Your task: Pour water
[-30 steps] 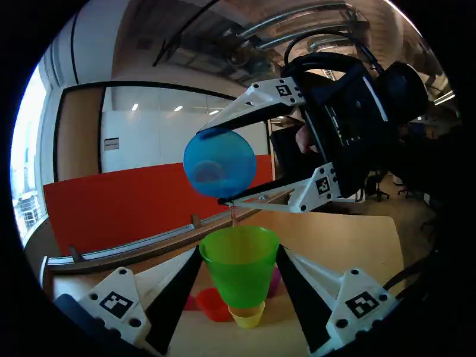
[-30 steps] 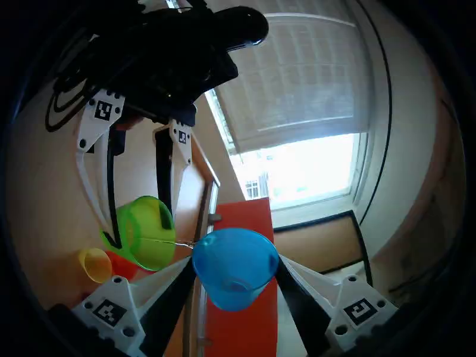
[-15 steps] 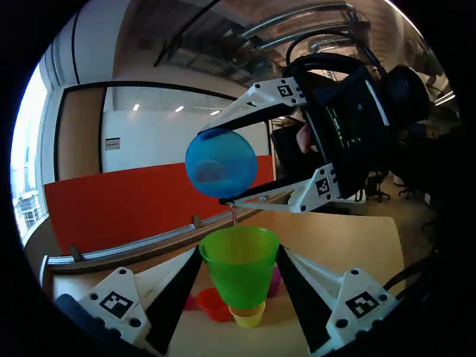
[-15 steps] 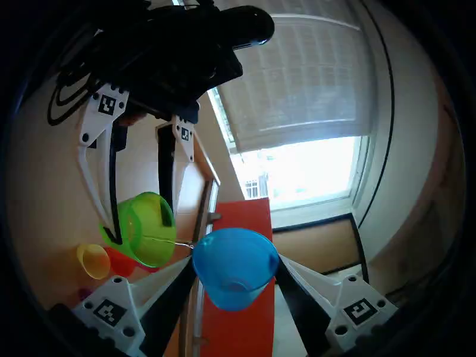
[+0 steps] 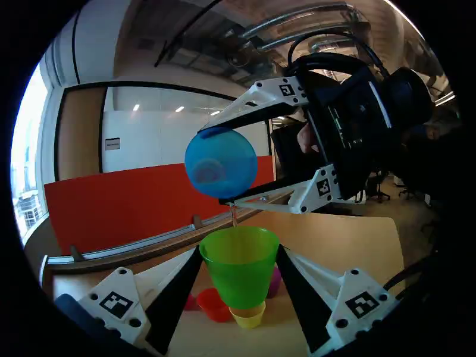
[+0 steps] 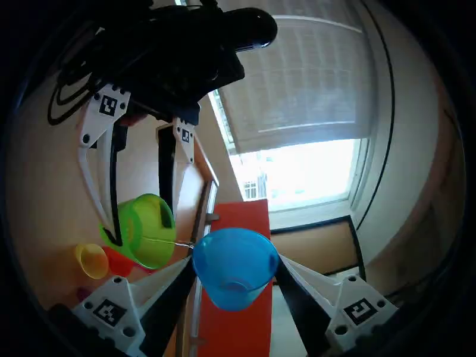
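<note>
Two cups are in play, one in each claw. In the left gripper view the left gripper (image 5: 239, 257) has its fingers closed in against both sides of the green cup (image 5: 240, 268), which stands upright at six o'clock in that view, mouth up. At twelve o'clock from it the right gripper (image 5: 216, 167) pinches the blue cup (image 5: 220, 160) between its two fingers. That cup is tipped far over, and a thin stream of water (image 5: 234, 218) falls from its lower edge at five o'clock straight into the green cup's mouth. A hand (image 5: 306, 138) grips the right gripper's black body at two o'clock from the blue cup. The two cups are near each other but not touching.

On the table (image 5: 345, 238), behind the green cup's base, sit three small cups: a red cup (image 5: 211, 299) at seven o'clock, a yellow cup (image 5: 247, 315) at six and a purple cup (image 5: 274, 282) at four.

In the right gripper view the blue cup sits at six o'clock between the near fingers, the green cup lies at nine o'clock from it, and a bright window (image 6: 297, 172) is at two o'clock
</note>
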A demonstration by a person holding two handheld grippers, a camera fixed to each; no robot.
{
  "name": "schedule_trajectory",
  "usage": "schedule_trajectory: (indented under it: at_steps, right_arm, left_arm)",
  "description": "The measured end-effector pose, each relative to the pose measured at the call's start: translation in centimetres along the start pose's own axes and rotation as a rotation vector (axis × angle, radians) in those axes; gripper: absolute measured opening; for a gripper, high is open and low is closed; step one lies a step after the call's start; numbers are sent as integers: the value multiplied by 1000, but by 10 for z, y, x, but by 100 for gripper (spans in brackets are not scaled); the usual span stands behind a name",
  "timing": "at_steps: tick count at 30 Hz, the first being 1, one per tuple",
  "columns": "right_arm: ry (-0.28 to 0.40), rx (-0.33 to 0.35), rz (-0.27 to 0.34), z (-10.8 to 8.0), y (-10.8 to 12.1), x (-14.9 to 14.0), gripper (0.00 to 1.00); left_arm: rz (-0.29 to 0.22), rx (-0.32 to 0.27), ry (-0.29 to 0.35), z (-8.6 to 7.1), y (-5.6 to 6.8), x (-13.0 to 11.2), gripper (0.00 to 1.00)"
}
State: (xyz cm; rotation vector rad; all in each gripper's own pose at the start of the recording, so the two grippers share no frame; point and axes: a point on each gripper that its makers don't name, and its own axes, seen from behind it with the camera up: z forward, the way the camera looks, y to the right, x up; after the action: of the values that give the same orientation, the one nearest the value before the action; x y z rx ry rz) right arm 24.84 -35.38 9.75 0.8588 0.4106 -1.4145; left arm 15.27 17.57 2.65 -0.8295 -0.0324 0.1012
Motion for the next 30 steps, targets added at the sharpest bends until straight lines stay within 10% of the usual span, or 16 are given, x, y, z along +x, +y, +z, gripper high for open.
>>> schedule_trajectory:
  at_steps: [30]
  right_arm:
    - [11,-6,-70,0,3,3,91]
  left_arm:
    - [8,2,0,1,0,0,88]
